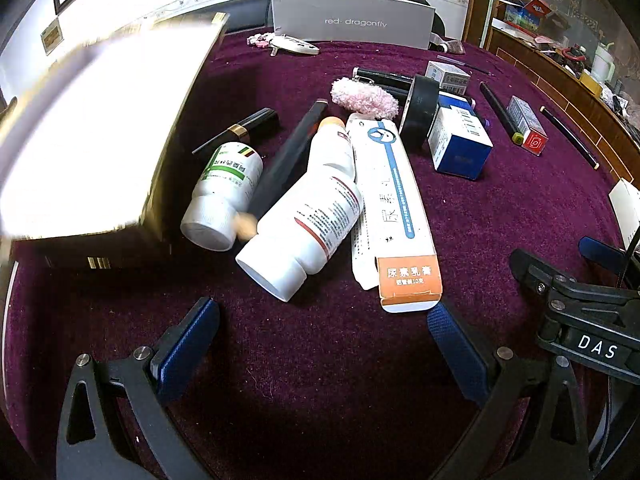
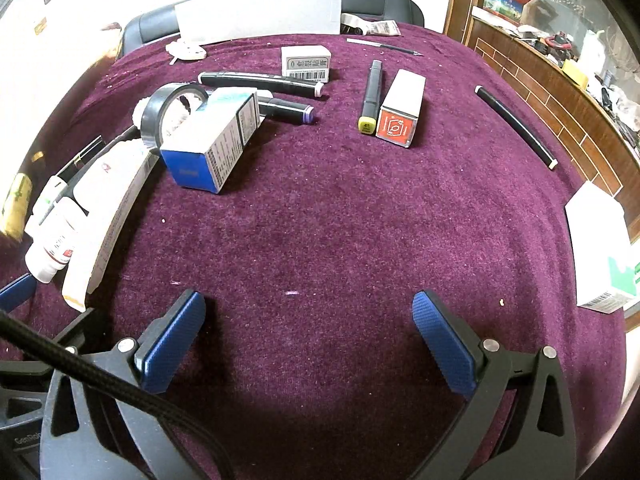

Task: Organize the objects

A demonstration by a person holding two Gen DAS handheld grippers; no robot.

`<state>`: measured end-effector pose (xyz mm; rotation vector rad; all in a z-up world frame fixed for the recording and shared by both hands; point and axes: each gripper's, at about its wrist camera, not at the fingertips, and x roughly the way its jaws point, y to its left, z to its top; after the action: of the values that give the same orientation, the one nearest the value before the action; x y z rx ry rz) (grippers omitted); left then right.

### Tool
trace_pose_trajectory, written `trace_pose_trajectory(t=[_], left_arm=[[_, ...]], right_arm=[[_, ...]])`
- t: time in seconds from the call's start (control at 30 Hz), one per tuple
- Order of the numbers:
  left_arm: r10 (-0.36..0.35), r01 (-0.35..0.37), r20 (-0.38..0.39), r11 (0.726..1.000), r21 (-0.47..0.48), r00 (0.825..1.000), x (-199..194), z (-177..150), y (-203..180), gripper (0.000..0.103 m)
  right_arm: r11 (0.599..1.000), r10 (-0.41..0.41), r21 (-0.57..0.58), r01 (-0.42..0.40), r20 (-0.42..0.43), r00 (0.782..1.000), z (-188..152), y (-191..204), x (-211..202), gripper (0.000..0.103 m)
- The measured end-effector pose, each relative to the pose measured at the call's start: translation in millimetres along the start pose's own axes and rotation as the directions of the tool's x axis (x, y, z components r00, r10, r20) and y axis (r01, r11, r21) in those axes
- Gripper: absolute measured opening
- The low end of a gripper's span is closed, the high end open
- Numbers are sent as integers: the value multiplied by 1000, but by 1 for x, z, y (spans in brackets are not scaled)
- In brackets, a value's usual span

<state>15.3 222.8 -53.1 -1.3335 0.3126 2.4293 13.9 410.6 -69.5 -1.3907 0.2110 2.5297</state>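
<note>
A pile lies on the purple cloth: a large white bottle (image 1: 308, 208), a small green-label bottle (image 1: 224, 192), a long white and orange cream box (image 1: 394, 216), a blue and white box (image 1: 460, 140) (image 2: 212, 144), a black tape roll (image 1: 420, 110) (image 2: 168, 116) and several markers (image 2: 260, 80). My left gripper (image 1: 320, 332) is open and empty just in front of the bottles. My right gripper (image 2: 308, 328) is open and empty over bare cloth. A red-ended box (image 2: 400, 112) and a yellow-tipped marker (image 2: 370, 96) lie ahead of it.
A big gold-edged box (image 1: 92, 132) stands at the left. A grey "red-dragonfly" box (image 1: 352, 20) stands at the back. A white and green box (image 2: 604, 248) sits at the right edge, a thin black pen (image 2: 516, 124) beyond. A wooden counter (image 2: 560, 92) borders the right.
</note>
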Motion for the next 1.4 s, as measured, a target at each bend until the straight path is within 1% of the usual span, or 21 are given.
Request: trace_pose_trajectory(t=[0.7, 1.4], left_arm=[[0, 0, 0, 1000, 0, 1000, 0, 0, -5, 102], [0, 0, 0, 1000, -1, 1000, 0, 1, -1, 102]], right_arm=[[1000, -1, 0, 1, 0, 1000, 1, 1, 0, 103], [1000, -3, -1, 3, 0, 1000, 1, 1, -1, 103]])
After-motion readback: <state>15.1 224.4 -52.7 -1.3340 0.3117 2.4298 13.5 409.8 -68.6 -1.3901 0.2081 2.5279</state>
